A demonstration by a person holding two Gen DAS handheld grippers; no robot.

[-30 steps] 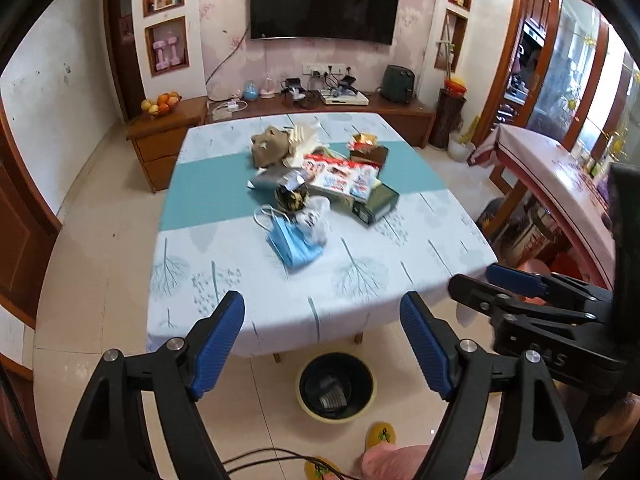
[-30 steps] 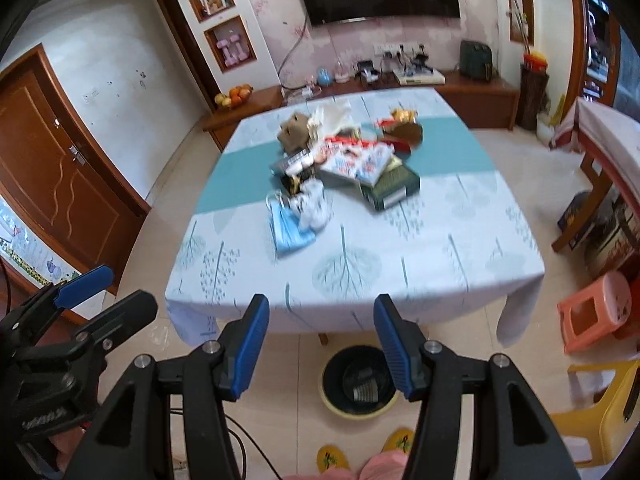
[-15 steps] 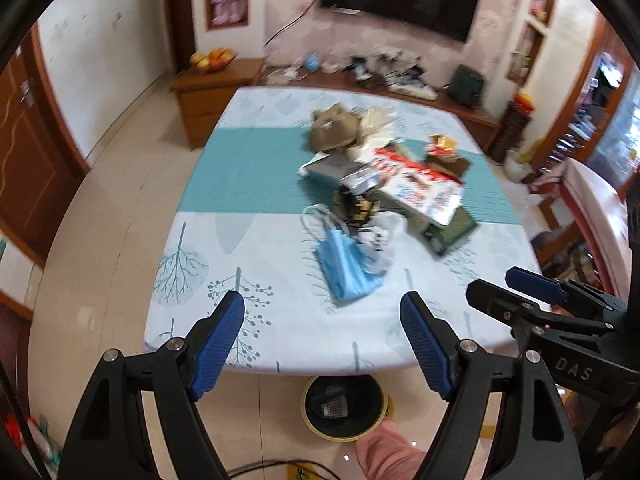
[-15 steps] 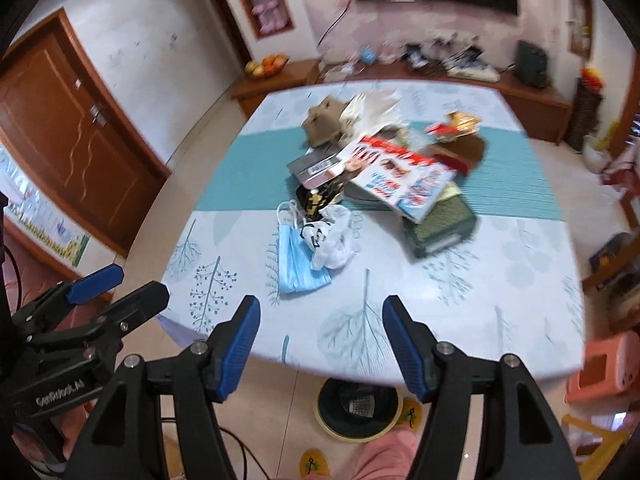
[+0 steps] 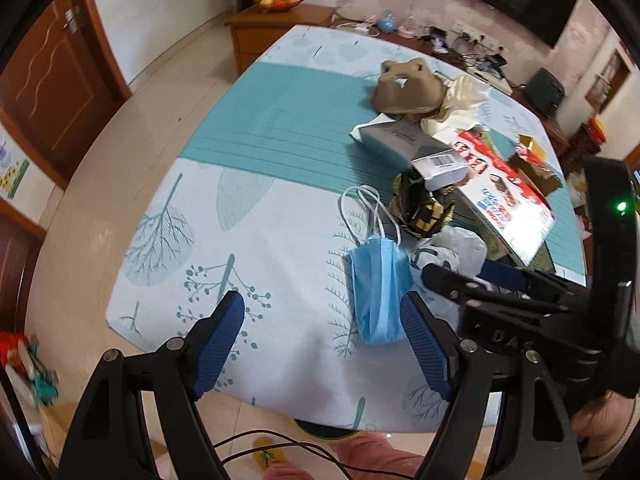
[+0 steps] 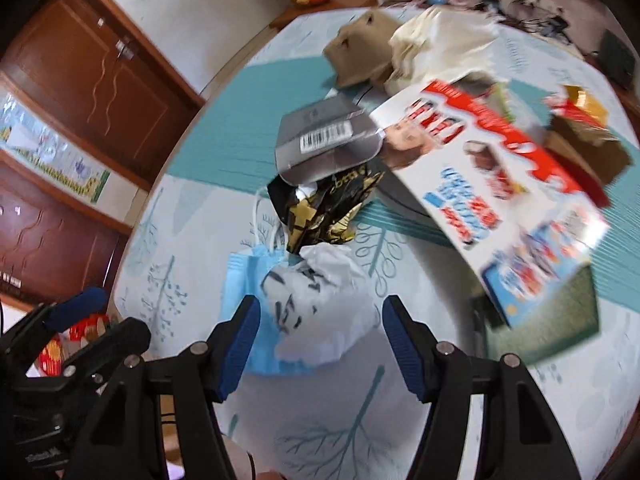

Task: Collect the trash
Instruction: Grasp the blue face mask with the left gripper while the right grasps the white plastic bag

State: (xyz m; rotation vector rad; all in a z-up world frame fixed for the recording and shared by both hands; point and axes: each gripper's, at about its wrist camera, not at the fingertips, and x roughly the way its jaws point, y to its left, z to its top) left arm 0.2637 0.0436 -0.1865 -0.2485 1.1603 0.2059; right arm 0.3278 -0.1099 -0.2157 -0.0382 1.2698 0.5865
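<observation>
A heap of trash lies mid-table. In the left wrist view a blue face mask point(image 5: 380, 288) lies nearest, just past my left gripper point(image 5: 324, 344), which is open and empty above the tablecloth. Behind the mask sit a black-and-gold wrapper point(image 5: 424, 208), a crumpled white plastic bag point(image 5: 456, 248) and a red-and-white snack box point(image 5: 504, 184). My right gripper point(image 6: 322, 348) is open and hovers over the white bag point(image 6: 328, 312), whose bulk shows between its pads point(image 6: 240, 344) untouched. The mask point(image 6: 244, 280) lies under the bag's left side.
A grey box point(image 6: 324, 140), a brown paper bag point(image 6: 360, 52), a cream bag point(image 6: 436, 40) and a green box point(image 6: 552, 328) fill the heap's far and right sides. The tablecloth point(image 5: 240, 240) is bare left of the heap. A yellow bin rim point(image 5: 320, 434) shows under the table's near edge.
Both grippers have come down and forward from over the floor to above the table's near part, tilting more steeply. The heap looms larger. The right jaws stand slightly wider.
</observation>
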